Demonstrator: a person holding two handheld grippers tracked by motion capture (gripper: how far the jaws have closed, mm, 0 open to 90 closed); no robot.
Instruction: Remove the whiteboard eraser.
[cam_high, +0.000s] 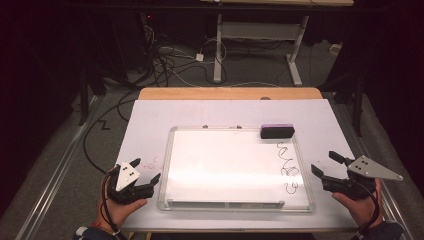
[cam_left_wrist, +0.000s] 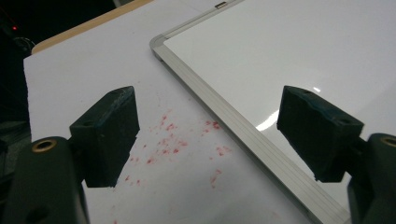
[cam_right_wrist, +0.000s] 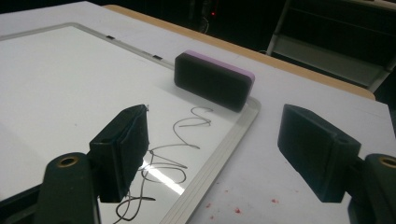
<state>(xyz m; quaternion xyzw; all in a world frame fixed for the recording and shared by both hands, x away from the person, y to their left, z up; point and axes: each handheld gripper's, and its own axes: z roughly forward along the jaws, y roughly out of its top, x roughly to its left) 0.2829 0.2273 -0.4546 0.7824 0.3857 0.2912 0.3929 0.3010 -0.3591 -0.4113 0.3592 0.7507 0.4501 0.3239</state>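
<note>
Eraser (cam_right_wrist: 215, 80): dark felt body, purple top

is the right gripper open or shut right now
Open. In the right gripper view the right gripper has its two jaws spread wide with nothing between them, pointed toward the eraser on the whiteboard.

No legible text, label, brand, number or sign anywhere. Sole marking: black looping scribbles (cam_high: 288, 169) on right part of whiteboard (cam_high: 215, 165), below eraser (cam_high: 277, 131); not readable as letters or digits. Same scribbles (cam_right_wrist: 173, 154) close up in right gripper view, equally illegible.
</note>
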